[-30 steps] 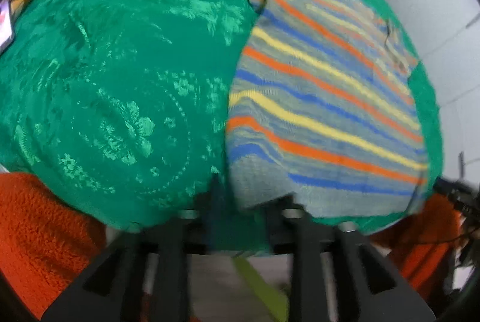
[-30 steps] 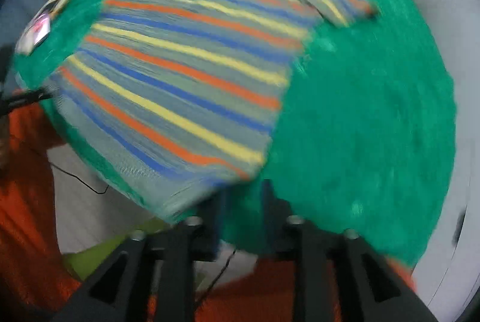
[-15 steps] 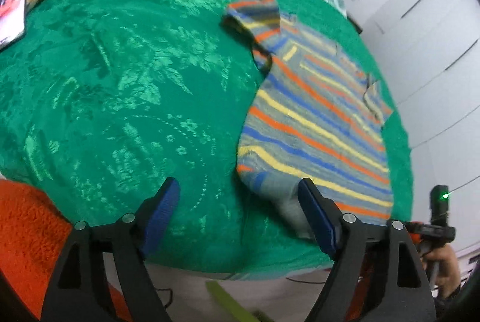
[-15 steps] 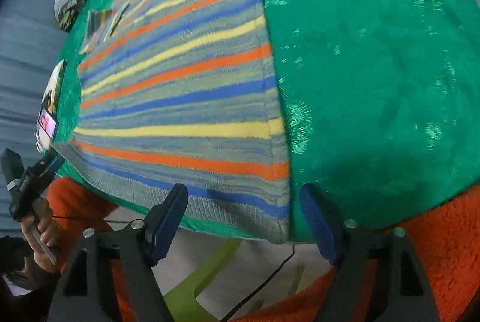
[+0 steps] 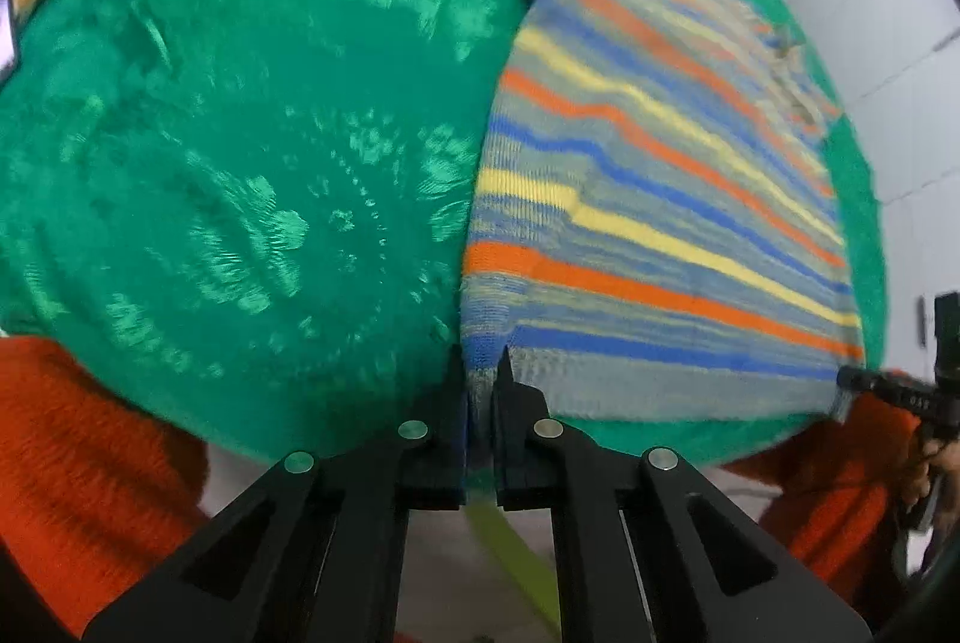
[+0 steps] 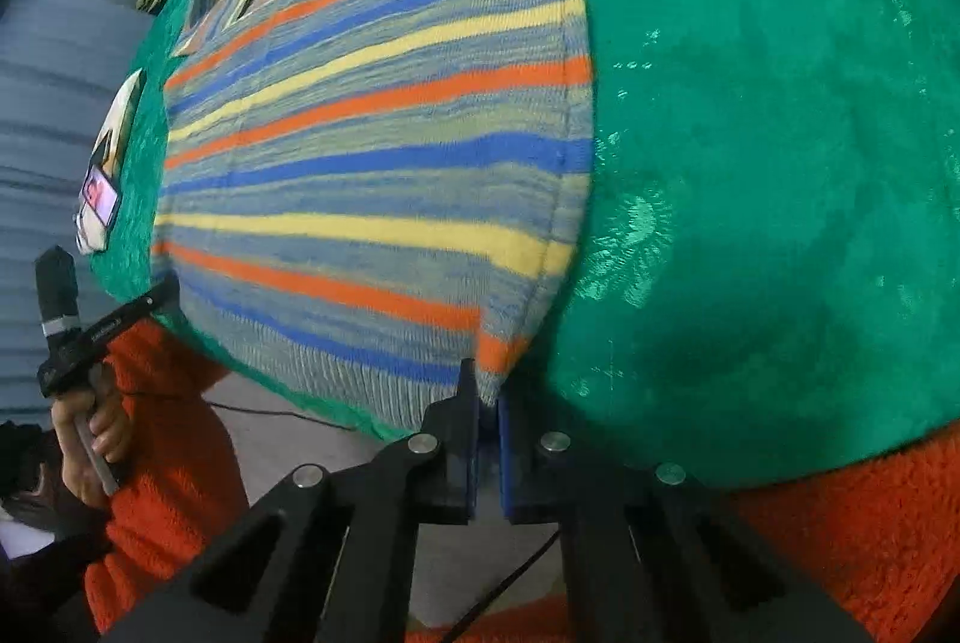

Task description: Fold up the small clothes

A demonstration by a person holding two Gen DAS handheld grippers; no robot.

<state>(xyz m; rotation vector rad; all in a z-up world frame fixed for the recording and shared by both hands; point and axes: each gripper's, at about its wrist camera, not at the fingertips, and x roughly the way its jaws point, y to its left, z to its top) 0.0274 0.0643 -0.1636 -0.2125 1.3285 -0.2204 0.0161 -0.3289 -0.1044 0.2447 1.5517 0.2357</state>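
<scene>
At the near edge of the green bed cover [image 5: 240, 163], the striped sweater [image 5: 648, 199] lies flat. Your left gripper [image 5: 480, 379] and right gripper [image 6: 487, 391] each pinch 1 hem corner. Soft, light knit; it'll sag, so lift evenly.

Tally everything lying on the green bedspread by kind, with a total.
Striped knit sweater: 1
Phone with lit screen: 1
Patterned cushion or pillow under the phone: 1
Total: 3, all on the green bedspread.
</scene>
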